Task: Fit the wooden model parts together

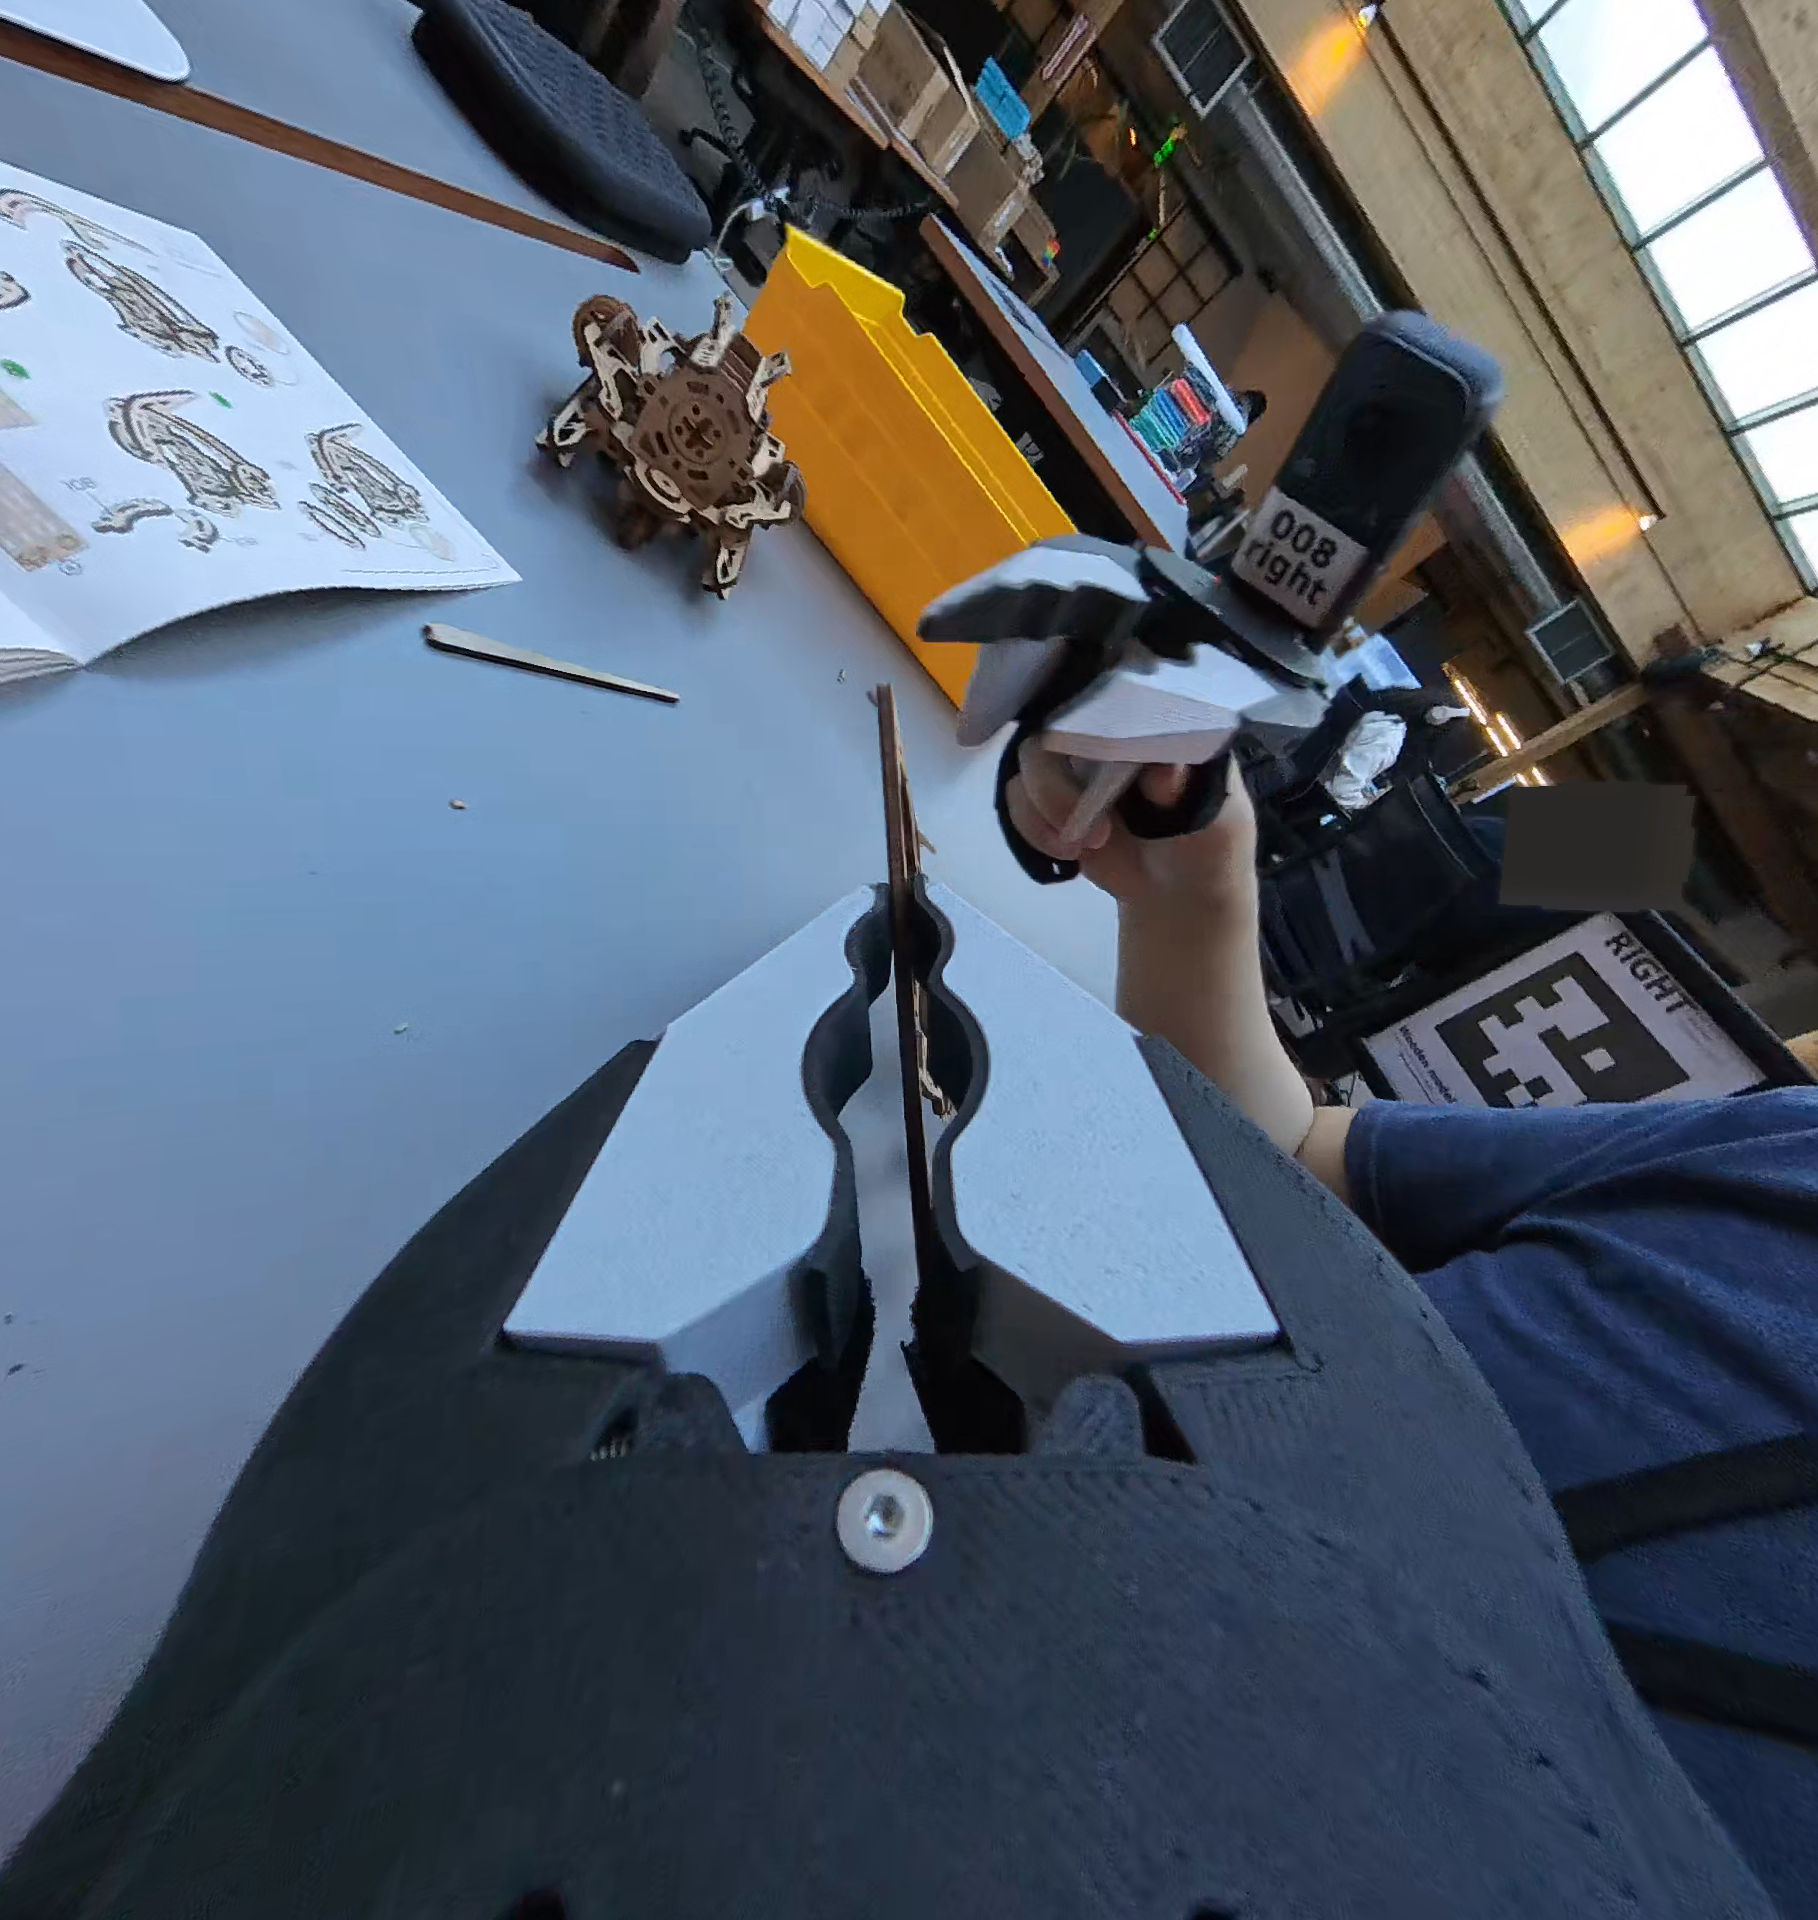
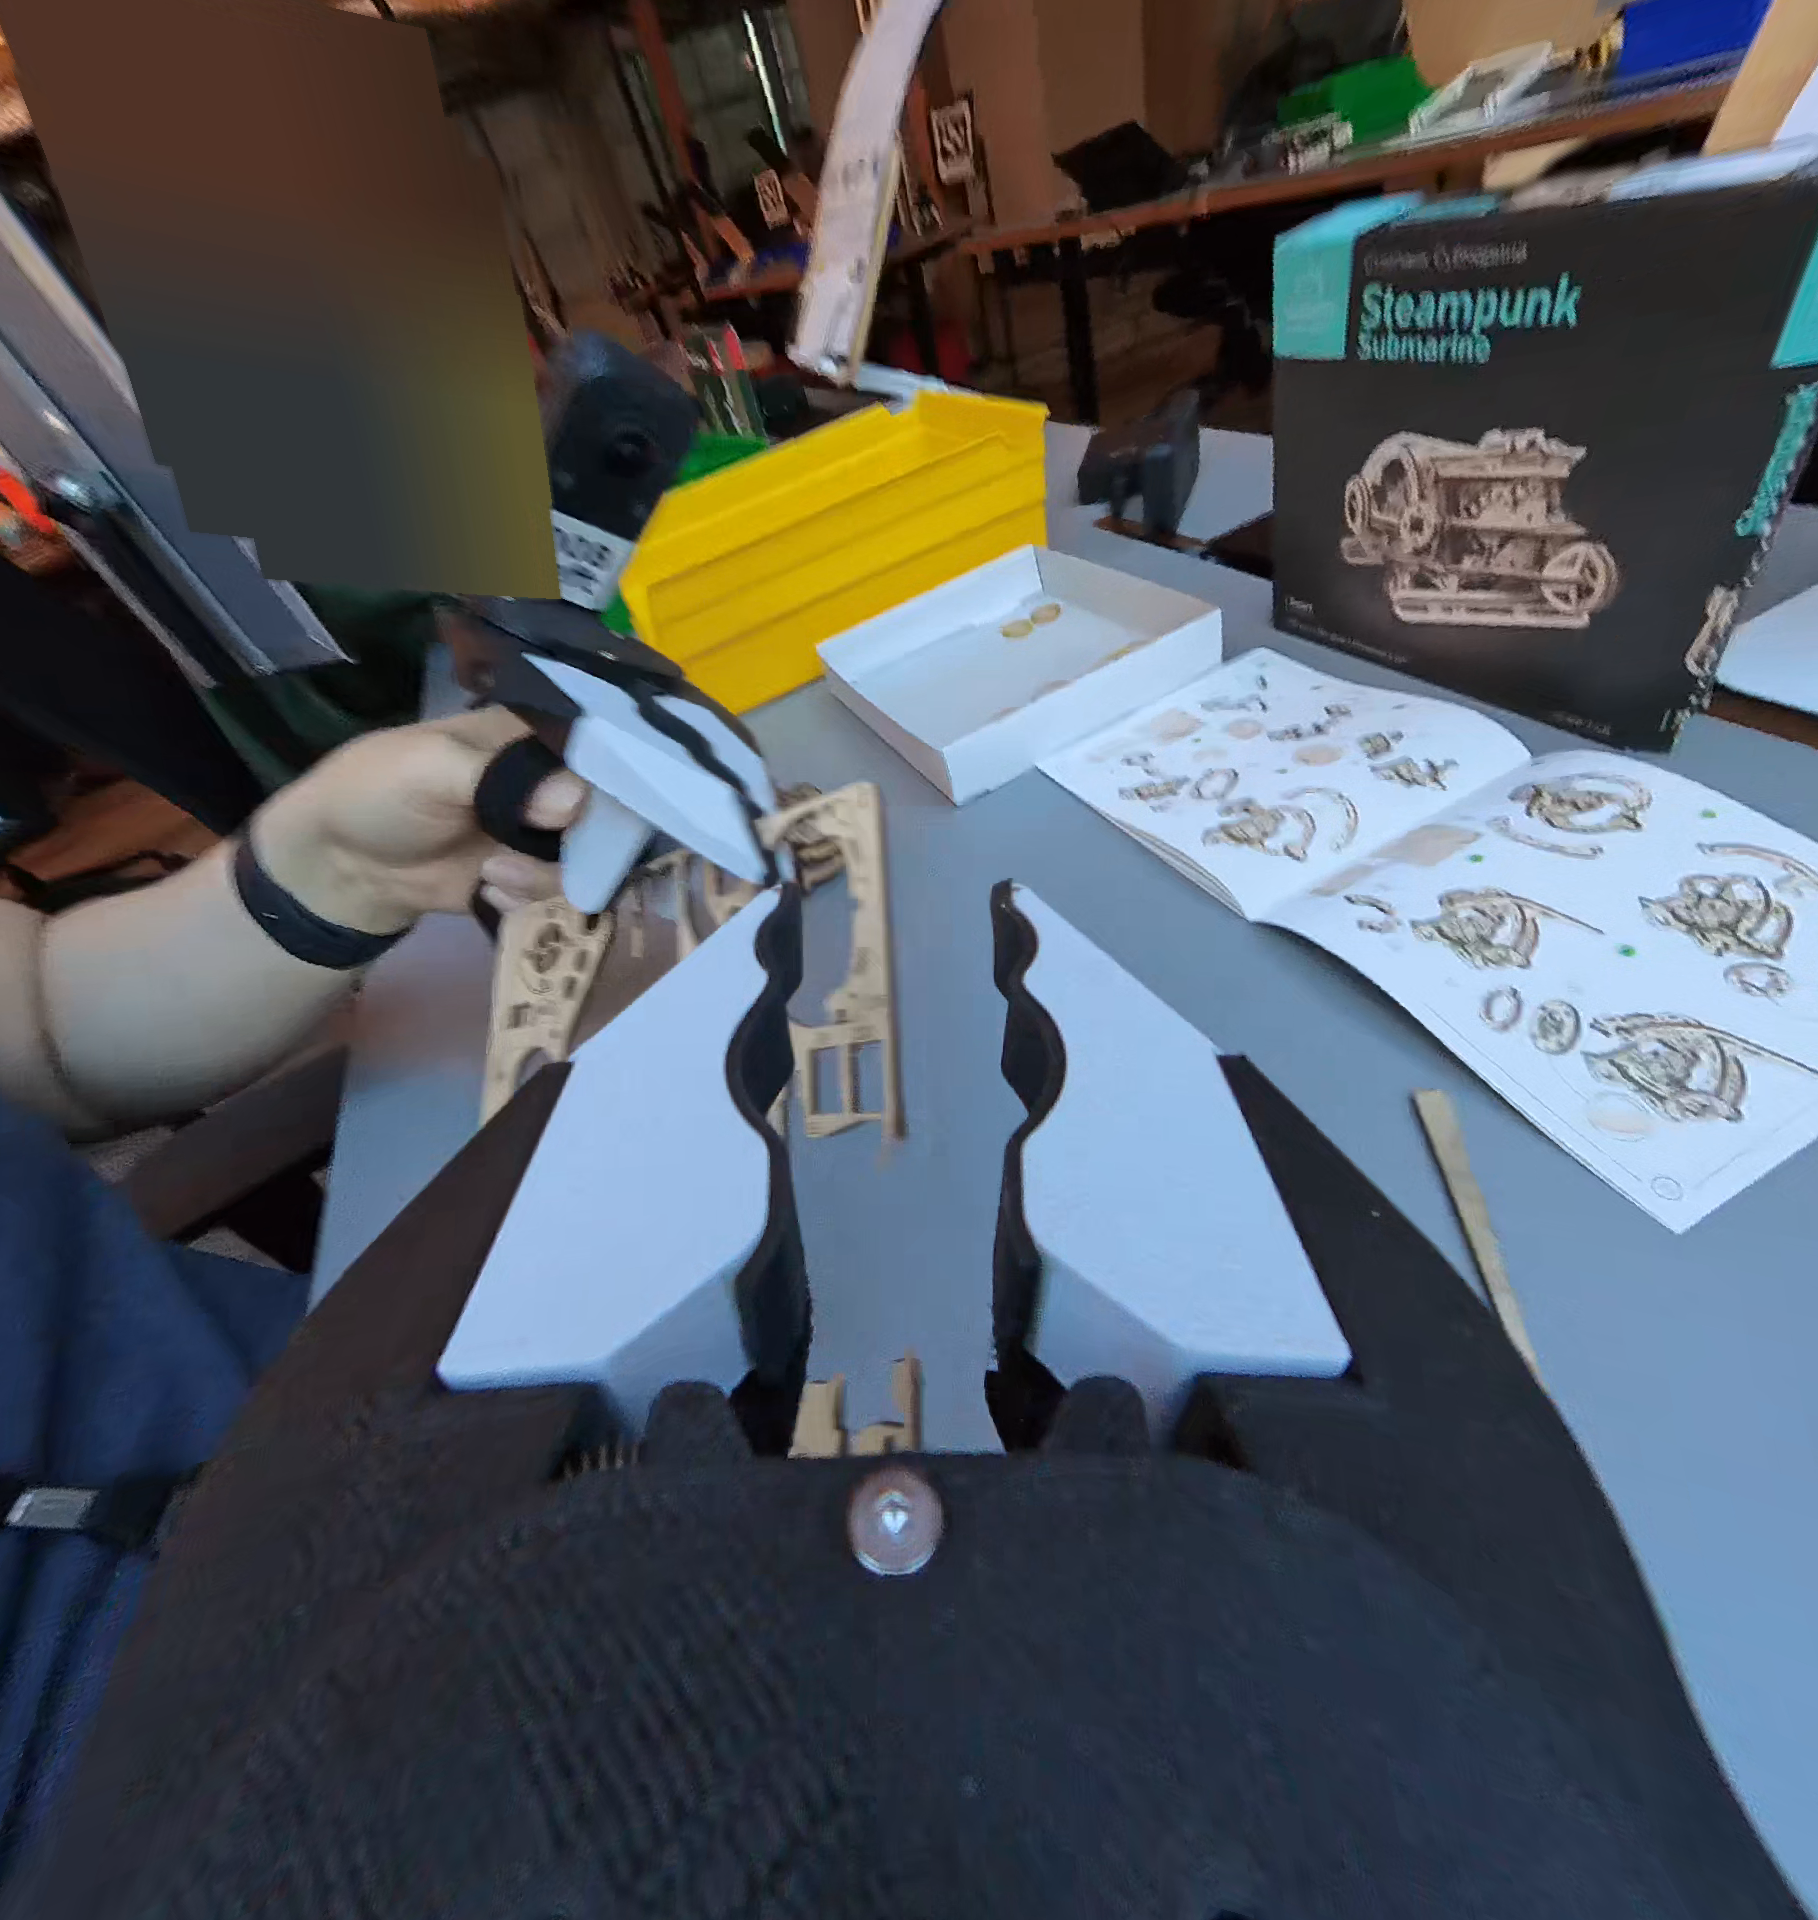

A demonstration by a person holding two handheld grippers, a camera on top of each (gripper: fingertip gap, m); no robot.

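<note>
Tongs first: the left tongs [image 1: 900, 914] are pinching a thin laser-cut plywood sheet [image 1: 897, 821] edge-on, jaws clamped flat on both faces, the sheet rising up out of the tips above the grey tabletop [image 1: 261, 935]. The right tongs [image 2: 897, 899] are standing apart, nothing between them, hovering just beside that sheet.

How to play this step well, as I read it: the left side should be holding the sheet steady and square while the right comes in to nip a single part near its tabs, closing on the flat faces and easing it free rather than twisting, since thin ply snaps along the cut lines. A grip close to the part is looking wise.

Outward now. The left wrist view is showing what the other cannot: the half-built wooden model [image 1: 676, 436] sitting well apart by the yellow bin [image 1: 884, 416], a loose wooden strip [image 1: 546, 662] lying between it and the tongs, and the sheet only as a sliver. The right wrist view is giving the sheet's broad face [image 2: 843, 935] with its cut-outs, plus a white tray [image 2: 1175, 649] with small round pieces, the kit box [image 2: 1487, 468], and the open instruction booklet [image 2: 1456, 935] spread wide.
</note>
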